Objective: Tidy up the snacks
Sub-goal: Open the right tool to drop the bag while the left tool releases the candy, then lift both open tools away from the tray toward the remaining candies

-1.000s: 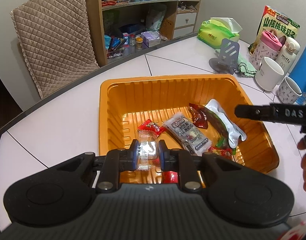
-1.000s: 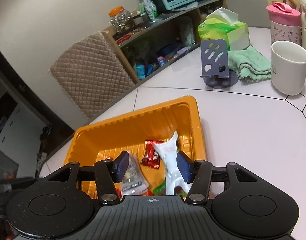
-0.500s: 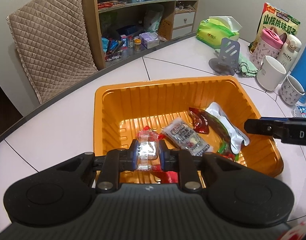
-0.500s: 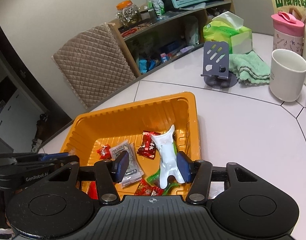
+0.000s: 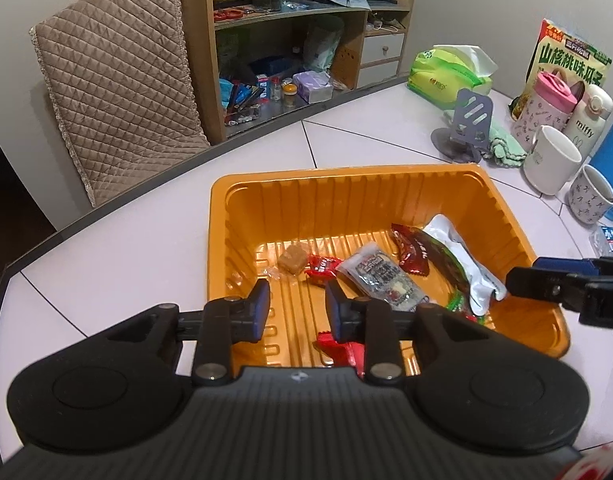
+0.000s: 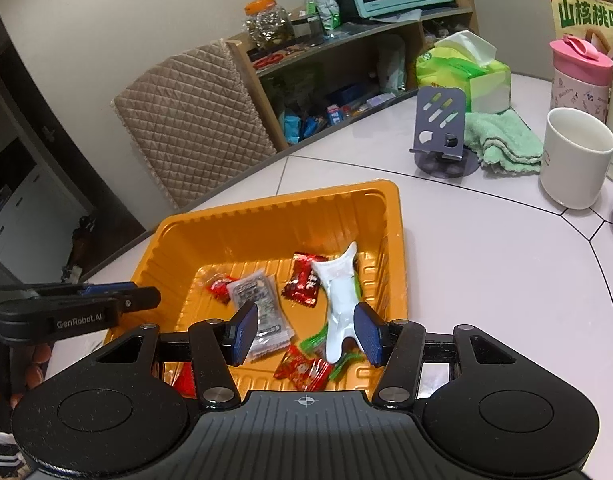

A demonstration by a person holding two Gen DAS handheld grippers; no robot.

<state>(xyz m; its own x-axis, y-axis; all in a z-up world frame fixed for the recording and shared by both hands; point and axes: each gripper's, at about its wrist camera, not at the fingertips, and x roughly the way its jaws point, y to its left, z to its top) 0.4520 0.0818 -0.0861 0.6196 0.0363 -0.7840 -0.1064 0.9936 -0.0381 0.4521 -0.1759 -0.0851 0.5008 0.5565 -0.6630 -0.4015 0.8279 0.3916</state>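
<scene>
candy dropped, left claw opening over the tray

the left gripper [image 5: 297, 304] points down over the near-left corner of the orange tray [image 5: 346, 176], jaws opening, nothing between them. the brown candy [image 5: 292, 259] lies just beyond, on the tray floor. the right gripper [image 6: 304, 328] hangs half open and empty by the tray's right edge.

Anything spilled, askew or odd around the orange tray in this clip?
Nothing spilled or damaged. The snacks lie loosely jumbled in the orange tray, none outside it in view. One oddity: the white pouch leans on the tray's right wall instead of lying flat. The small brown candy sits alone beyond the left claw, whose jaws are opening, empty.
</scene>
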